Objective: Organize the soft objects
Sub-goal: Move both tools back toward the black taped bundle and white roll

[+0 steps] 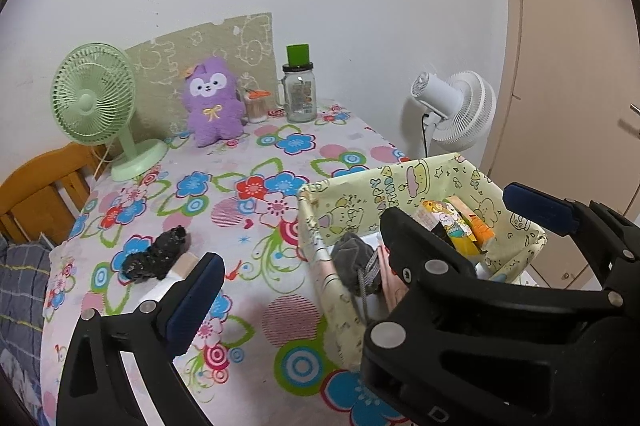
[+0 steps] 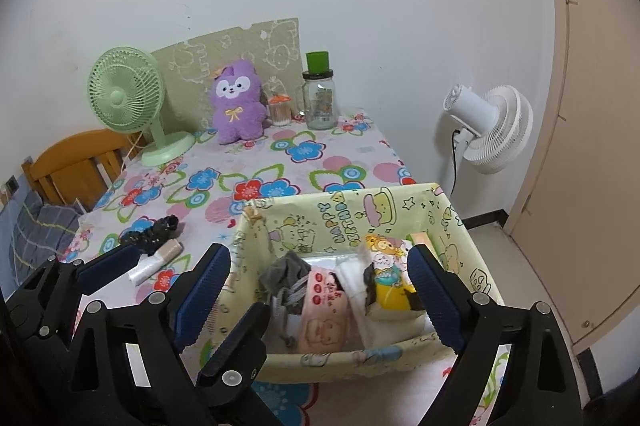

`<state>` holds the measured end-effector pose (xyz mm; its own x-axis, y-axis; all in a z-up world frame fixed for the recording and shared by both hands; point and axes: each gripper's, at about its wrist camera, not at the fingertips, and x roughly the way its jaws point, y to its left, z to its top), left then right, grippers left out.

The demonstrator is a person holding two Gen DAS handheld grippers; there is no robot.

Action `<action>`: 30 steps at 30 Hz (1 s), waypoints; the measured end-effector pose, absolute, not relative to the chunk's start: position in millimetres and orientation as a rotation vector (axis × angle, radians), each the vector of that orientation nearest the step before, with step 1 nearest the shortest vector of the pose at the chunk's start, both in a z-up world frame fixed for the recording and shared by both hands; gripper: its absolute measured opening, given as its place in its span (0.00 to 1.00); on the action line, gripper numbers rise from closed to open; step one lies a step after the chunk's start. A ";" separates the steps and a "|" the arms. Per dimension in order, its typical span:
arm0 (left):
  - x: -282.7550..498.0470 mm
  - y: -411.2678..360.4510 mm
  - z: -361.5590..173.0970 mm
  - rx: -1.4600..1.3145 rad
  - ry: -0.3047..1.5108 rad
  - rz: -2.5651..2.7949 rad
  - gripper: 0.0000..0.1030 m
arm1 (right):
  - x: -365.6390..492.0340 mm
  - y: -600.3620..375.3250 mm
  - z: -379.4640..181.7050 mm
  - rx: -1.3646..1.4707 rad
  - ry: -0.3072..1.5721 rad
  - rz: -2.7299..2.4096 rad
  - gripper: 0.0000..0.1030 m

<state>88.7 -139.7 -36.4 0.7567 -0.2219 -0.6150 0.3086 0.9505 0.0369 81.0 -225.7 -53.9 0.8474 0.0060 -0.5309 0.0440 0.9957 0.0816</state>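
Right gripper, fingers spread and empty, hangs above the grey cloth in the box.

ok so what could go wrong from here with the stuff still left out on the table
The black fuzzy item lies against a white roll, so a grab may catch both. The box sits at the table's corner; a push could slide it off. Its grey pouch has a dangling cord that an open right gripper might snag.

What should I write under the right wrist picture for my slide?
Open right gripper hovers over a yellow cartoon storage box of soft things on a flowery tablecloth.
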 end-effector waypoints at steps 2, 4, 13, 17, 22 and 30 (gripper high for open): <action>84.4 -134.4 -34.0 0.136 0.642 -0.285 0.99 | 76.6 -220.5 -51.5 0.089 0.550 -0.016 0.90; 80.2 -128.8 -31.3 0.133 0.631 -0.276 1.00 | 72.4 -216.4 -49.4 0.089 0.538 -0.014 0.90; 66.8 -103.4 -26.0 0.120 0.614 -0.244 1.00 | 61.0 -191.7 -44.2 0.076 0.523 0.015 0.92; 64.6 -91.7 -24.4 0.121 0.611 -0.230 1.00 | 58.0 -179.6 -43.4 0.072 0.516 0.030 0.92; 62.4 -76.2 -25.1 0.120 0.609 -0.215 1.00 | 56.4 -164.9 -43.6 0.070 0.515 0.045 0.92; 62.8 -53.0 -29.5 0.119 0.612 -0.187 1.00 | 58.0 -142.0 -47.0 0.065 0.525 0.068 0.92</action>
